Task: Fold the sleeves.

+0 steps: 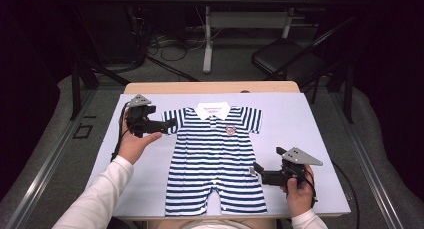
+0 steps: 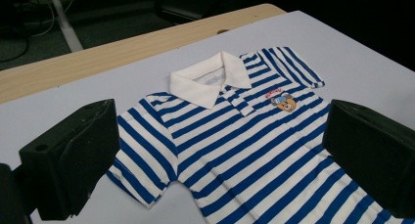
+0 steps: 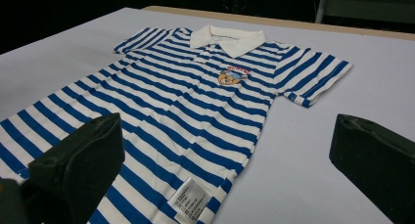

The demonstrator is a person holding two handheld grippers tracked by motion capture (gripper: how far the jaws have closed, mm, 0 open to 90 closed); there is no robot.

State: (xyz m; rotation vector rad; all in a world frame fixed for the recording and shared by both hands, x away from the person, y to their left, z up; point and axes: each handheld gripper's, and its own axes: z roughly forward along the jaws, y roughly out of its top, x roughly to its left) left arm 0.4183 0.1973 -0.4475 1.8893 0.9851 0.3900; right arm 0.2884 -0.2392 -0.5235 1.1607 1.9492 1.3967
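A blue-and-white striped baby romper (image 1: 215, 154) with a white collar (image 1: 212, 109) and a bear badge (image 1: 230, 129) lies flat, front up, on a pale lilac mat (image 1: 295, 124). My left gripper (image 1: 170, 124) is at the romper's left sleeve, held by a hand in a white sleeve. In the left gripper view the romper (image 2: 244, 150) lies under my left gripper (image 2: 220, 126), which is open with nothing between its jaws. My right gripper (image 1: 257, 170) is by the romper's right side seam near the leg. It (image 3: 225, 145) is open over the striped cloth (image 3: 161, 106) and a white care label (image 3: 188, 200).
The mat covers a wooden table whose far edge (image 1: 210, 87) shows bare. Behind the table stand a black chair (image 1: 285, 59), a desk's white leg (image 1: 207, 39) and cables on the floor (image 1: 165, 44). Bare mat lies on both sides of the romper.
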